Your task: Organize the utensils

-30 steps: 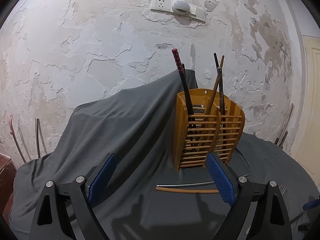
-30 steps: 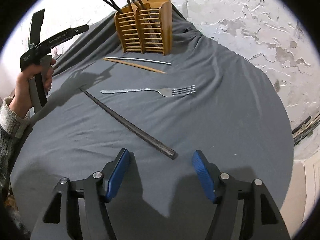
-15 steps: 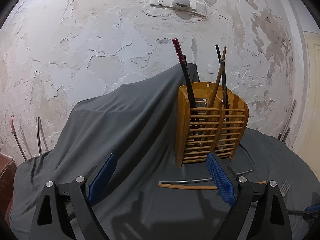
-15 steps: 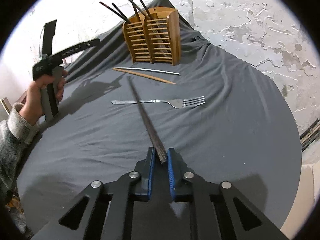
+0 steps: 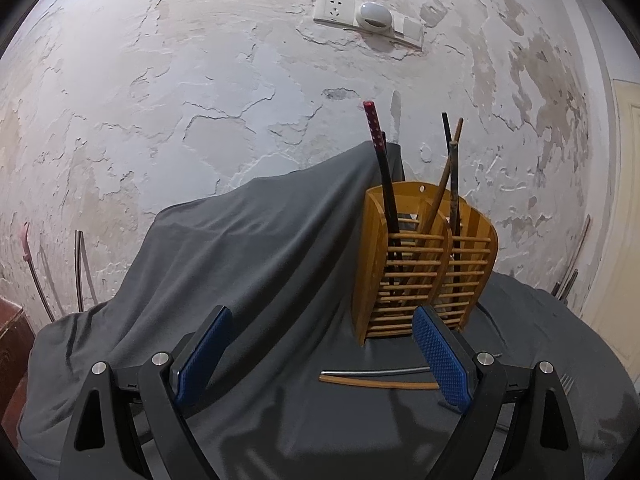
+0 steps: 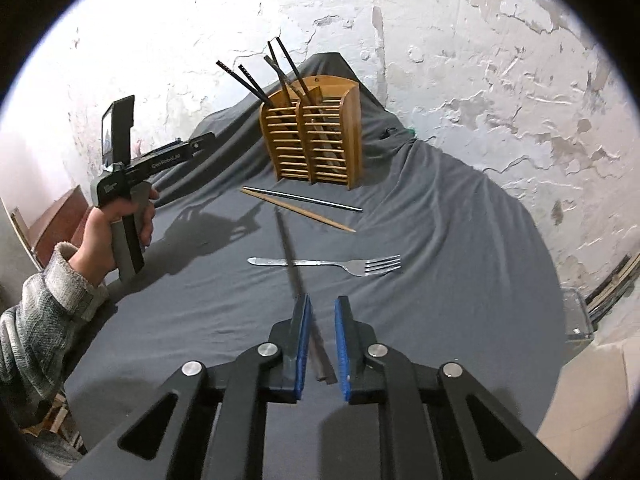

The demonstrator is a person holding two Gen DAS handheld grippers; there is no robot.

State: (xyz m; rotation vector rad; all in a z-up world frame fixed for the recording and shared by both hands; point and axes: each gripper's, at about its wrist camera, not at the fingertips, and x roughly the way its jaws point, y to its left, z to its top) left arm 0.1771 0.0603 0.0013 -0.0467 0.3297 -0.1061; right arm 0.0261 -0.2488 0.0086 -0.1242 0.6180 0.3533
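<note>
My right gripper (image 6: 320, 304) has a dark chopstick (image 6: 286, 240) slanted between its blue pads. It is lifted off the grey cloth and points toward the bamboo holder (image 6: 316, 140). The jaws are opening slightly, and the stick still spans from the left pad to the right one. A fork (image 6: 324, 266), a metal chopstick (image 6: 304, 199) and a wooden chopstick (image 6: 300, 210) lie on the cloth ahead. My left gripper (image 5: 322, 314) hangs open and empty in front of the holder (image 5: 424, 272), which has several chopsticks standing in it.
A grey cloth (image 6: 440, 260) covers the round table and drapes up at the back. A cracked plaster wall (image 5: 200, 100) rises close behind the holder. A person's hand (image 6: 120, 232) in a striped sleeve grips the left tool. A brown box (image 6: 60, 216) stands at the left.
My right gripper closed on the dark chopstick lying on the cloth and raised it. Its pads now stand slightly wider, with the stick slanted between them. The left gripper barely moved.
</note>
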